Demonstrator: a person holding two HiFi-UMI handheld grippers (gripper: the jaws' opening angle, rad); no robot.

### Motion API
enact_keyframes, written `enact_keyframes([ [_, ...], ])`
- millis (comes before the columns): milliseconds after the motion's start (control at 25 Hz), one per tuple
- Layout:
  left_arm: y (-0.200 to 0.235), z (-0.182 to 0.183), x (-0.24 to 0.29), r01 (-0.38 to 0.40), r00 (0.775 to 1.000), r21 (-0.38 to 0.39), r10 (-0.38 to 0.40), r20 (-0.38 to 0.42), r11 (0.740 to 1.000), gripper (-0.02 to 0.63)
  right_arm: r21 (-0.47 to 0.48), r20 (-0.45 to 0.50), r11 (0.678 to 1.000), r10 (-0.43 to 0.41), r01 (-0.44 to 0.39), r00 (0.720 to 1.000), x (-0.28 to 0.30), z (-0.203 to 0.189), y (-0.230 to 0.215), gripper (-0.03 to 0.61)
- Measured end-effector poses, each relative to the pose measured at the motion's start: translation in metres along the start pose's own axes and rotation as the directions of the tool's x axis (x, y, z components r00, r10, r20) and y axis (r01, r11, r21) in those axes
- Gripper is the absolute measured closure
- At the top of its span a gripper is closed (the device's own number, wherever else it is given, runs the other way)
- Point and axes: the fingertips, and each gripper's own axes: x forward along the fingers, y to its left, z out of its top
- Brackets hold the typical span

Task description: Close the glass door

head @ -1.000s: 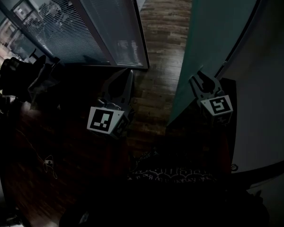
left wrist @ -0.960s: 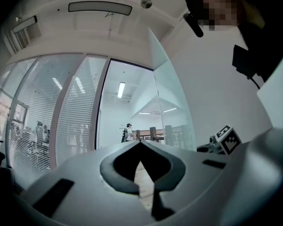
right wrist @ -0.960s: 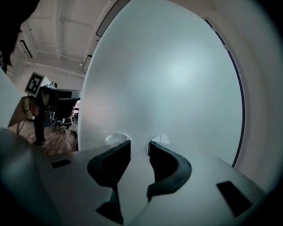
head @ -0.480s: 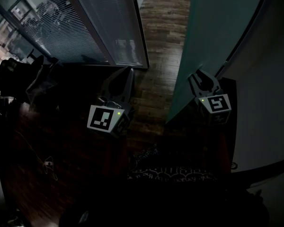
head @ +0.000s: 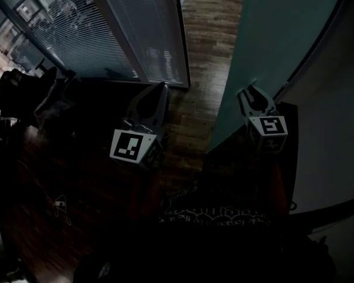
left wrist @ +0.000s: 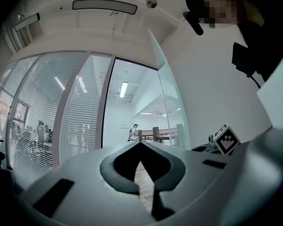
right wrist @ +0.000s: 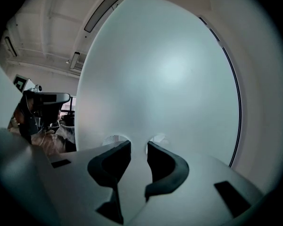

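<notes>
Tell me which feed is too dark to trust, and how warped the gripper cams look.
Head view: underexposed, lower half near black, only the glass door and floorboards read. Left gripper view: bright, fisheye bows the window frames. Right gripper view: the frosted door fills it with soft glare; jaws in focus.

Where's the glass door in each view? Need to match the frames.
Head view: the glass door is the teal panel at upper right, running down to the right gripper.
Left gripper view: nearly edge-on, right of centre.
Right gripper view: fills the centre, just beyond the open jaws.
Shared landmark: the right gripper's marker cube, also at right in the left gripper view.
</notes>
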Motion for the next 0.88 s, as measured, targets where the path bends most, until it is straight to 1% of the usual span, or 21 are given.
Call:
enact_keyframes([
  [200, 0.012, 0.002, 0.000, 0.006, 1.000, 0.012, -0.006, 0.000, 1.000, 0.612, 0.006, -0.010, 1.000, -0.024, 0.024, 1.000, 0.017, 0.003, 0.000, 0.469],
  [320, 0.024, -0.001, -0.001, -0.006, 1.000, 0.005, 0.006, -0.002, 1.000, 0.612, 0.006, -0.009, 0.999, -0.032, 0.032, 0.999, 0.029, 0.006, 0.002, 0.469],
  [600, 0.036, -0.004, 0.007, -0.016, 1.000, -0.002, 0.016, -0.010, 1.000, 0.612, 0.028, -0.022, 0.999, -0.037, 0.037, 0.999, 0.049, 0.007, 0.002, 0.471],
  [880, 0.077, -0.009, 0.033, -0.054, 0.999, -0.004, 0.054, -0.007, 0.999, 0.612, 0.045, -0.009, 0.997, -0.057, 0.057, 0.998, 0.091, 0.019, 0.011, 0.472],
])
